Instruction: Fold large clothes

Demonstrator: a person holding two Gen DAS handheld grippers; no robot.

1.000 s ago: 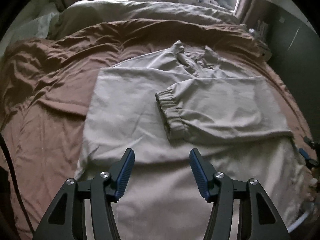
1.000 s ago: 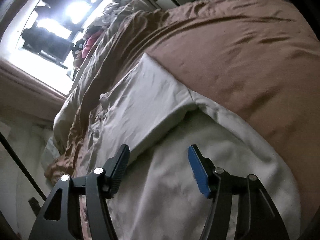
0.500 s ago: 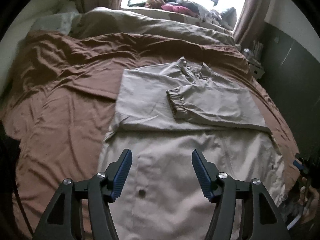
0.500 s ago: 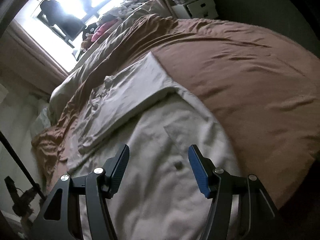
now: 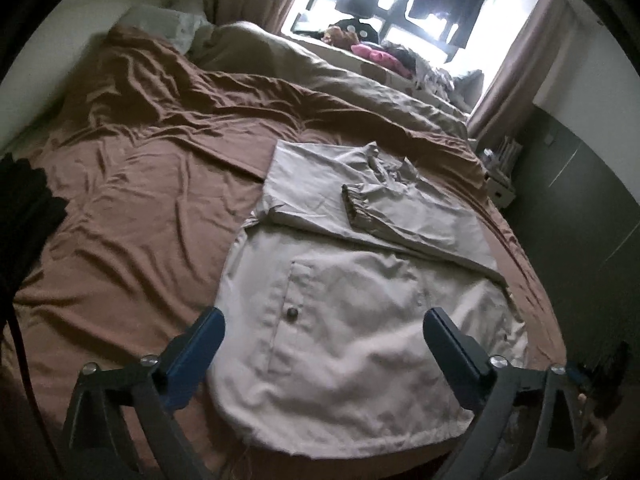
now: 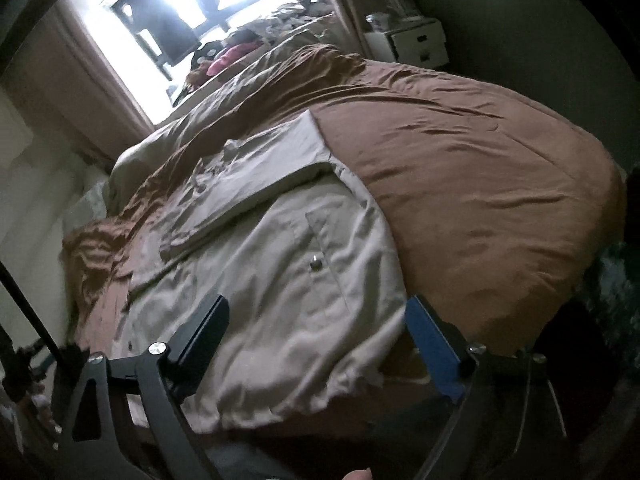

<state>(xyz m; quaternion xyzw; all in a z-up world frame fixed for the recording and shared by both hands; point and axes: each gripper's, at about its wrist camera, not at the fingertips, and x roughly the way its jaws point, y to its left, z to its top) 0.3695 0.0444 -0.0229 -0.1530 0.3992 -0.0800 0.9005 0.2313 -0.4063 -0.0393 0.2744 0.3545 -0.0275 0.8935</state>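
Observation:
A large beige jacket lies flat on the brown bedsheet, hem toward me. Both sleeves are folded across the chest, the top one ending in an elastic cuff. A pocket snap shows on the lower front. My left gripper is open and empty, hovering above the hem. In the right wrist view the jacket lies tilted, snap in the middle. My right gripper is open and empty, above the hem near the bed's foot.
A rumpled beige duvet lies along the far side of the bed below a bright window. A white bedside unit stands by the dark wall. A dark garment hangs at the left edge.
Both grippers have pulled back toward the foot of the bed and risen. The whole jacket down to its hem is now in view. Both stay open; the jacket has not moved.

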